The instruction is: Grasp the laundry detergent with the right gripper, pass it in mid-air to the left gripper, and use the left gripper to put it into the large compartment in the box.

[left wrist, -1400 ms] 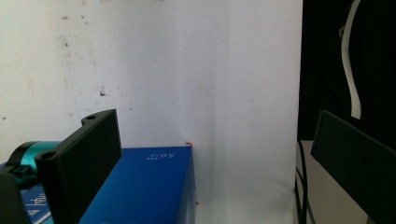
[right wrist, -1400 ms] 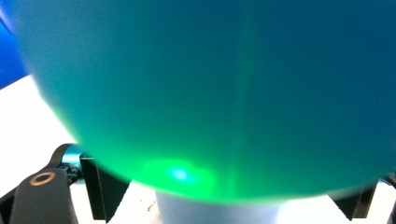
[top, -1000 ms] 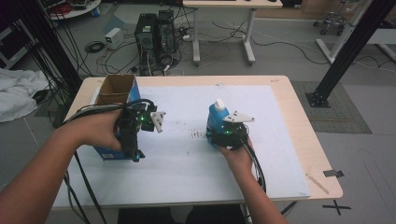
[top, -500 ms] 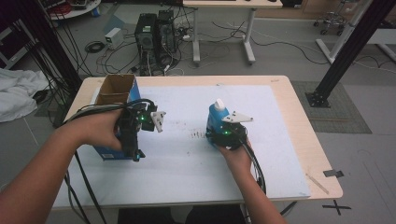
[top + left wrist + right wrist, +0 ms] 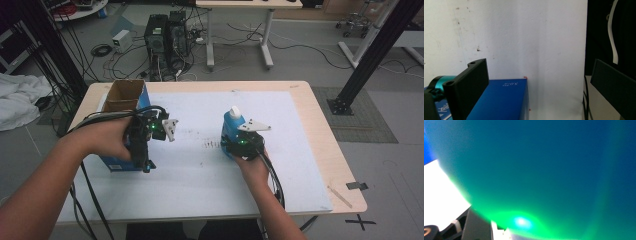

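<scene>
- High view: right gripper [image 5: 235, 141] has just been closing its jaws around blue bottle [image 5: 231, 127], upright mid-tabletop; whether the pads press, cannot tell.
- Left gripper [image 5: 145, 162] over blue box [image 5: 120, 162] near left edge, jaws apart.

Right gripper closing on the blue bottle

At the centre of the high view, the right gripper [image 5: 239, 141] is drawing its jaws in around the blue bottle [image 5: 232, 126], which is standing between them; they have just been closing. In the right gripper view the bottle [image 5: 554, 170] is pressing right up to the camera, its blue wall glowing green near the bottom of the frame.
</scene>
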The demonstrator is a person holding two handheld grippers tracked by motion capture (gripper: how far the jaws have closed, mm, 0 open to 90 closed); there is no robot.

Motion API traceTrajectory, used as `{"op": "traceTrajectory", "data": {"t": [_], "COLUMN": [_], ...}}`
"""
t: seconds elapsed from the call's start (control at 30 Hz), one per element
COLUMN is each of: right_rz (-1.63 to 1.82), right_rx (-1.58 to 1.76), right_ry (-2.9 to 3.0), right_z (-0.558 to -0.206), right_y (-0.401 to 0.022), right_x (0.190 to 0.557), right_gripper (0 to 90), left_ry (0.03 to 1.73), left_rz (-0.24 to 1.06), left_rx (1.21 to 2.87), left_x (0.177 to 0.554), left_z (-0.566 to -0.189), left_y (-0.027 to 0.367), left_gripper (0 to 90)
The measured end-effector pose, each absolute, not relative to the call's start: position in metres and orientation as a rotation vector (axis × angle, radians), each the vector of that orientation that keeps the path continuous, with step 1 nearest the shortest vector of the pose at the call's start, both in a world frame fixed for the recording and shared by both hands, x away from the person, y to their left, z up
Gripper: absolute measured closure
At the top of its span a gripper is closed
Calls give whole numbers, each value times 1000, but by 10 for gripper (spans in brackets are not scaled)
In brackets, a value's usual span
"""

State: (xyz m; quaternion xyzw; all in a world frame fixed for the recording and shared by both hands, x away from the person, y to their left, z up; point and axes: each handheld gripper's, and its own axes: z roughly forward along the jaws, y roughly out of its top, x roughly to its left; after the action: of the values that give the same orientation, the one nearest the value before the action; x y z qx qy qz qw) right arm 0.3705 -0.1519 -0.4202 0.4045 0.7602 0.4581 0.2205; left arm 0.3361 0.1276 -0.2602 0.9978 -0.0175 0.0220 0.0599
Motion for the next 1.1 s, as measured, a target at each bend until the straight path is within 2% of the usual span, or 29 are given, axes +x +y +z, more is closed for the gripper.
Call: {"op": "traceTrajectory", "data": {"t": [0.43, 0.8, 1.1], "right_rz": [1247, 1278, 1395], "right_rx": [1095, 1059, 896], "right_ry": [2087, 2107, 2184], "right_z": [-419, -411, -394], "right_y": [-151, -157, -167], "right_x": [369, 363, 348], "right_gripper": [457, 464, 464], "left_ry": [-50, -67, -99], "left_rz": [65, 92, 105], "left_rx": [3022, 3031, 3051], "left_x": [337, 338, 339], "left_z": [-262, -253, -246], "left_y": [125, 118, 106], "left_gripper": [16, 16, 16]}}
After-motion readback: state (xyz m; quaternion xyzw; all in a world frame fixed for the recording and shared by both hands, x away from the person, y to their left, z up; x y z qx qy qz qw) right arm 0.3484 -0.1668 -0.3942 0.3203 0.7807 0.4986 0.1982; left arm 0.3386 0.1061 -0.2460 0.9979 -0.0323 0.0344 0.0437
